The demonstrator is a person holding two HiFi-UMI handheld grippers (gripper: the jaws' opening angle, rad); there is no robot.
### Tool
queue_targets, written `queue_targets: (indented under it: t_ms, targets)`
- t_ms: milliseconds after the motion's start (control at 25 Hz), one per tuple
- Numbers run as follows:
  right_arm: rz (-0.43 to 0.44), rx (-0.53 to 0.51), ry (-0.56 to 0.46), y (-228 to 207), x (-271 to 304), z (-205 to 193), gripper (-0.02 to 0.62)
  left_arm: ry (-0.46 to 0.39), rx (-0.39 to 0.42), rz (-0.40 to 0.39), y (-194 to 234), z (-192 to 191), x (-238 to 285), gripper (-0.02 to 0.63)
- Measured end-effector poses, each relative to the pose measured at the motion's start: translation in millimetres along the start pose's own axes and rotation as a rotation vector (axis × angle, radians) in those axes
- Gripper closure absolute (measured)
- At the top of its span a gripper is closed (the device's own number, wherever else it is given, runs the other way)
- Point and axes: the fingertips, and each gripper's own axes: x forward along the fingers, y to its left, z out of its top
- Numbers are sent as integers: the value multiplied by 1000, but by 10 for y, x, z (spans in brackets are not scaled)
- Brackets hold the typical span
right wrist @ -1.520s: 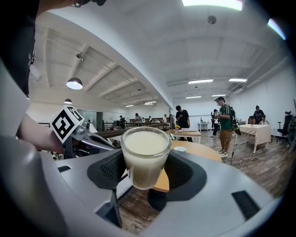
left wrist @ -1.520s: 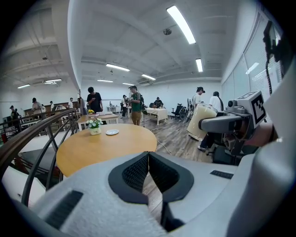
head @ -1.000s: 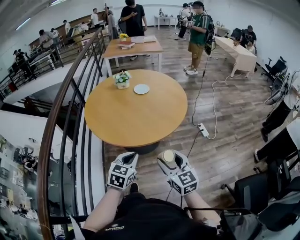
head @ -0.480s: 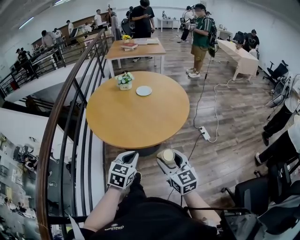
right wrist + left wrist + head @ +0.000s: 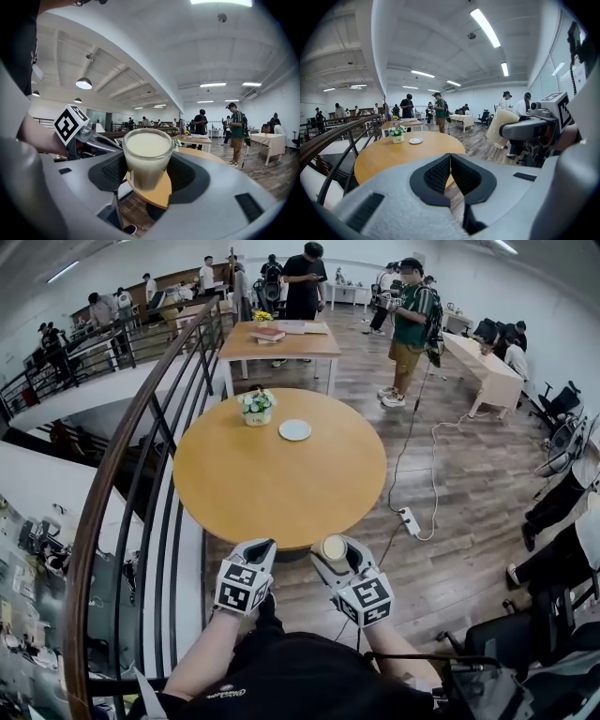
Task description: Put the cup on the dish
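Round wooden surface point(image 5: 281, 484) carries the dish point(image 5: 294, 430) at its far side, beside a flower pot point(image 5: 256, 409). Right claw point(image 5: 334, 549) clamps the cup point(image 5: 146, 157), whose sides the pads cover. Left claw point(image 5: 450, 164) is closed and empty.

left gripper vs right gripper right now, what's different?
Fingers: the left gripper's are pressed together; the right gripper's stand wide apart.
Load: the left gripper is empty; the right gripper holds a clear glass cup of milky liquid.
Shared: both are grey with a black-and-white marker cube and point at the round wooden table from its near edge.
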Motion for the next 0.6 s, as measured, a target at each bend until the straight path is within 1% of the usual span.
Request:
queue_targets:
  t_ms: [160,320,600]
  targets:
    - [-2,-4,3,-135,287,-2,339,-3,1,-2,210,33,201,600]
    - [-20,5,10,-298,582,110,339,8,9,-18,463,157,379,599]
    - [-40,20,27,-581,1330,408,339,19,13,-39,1211,562,789,599]
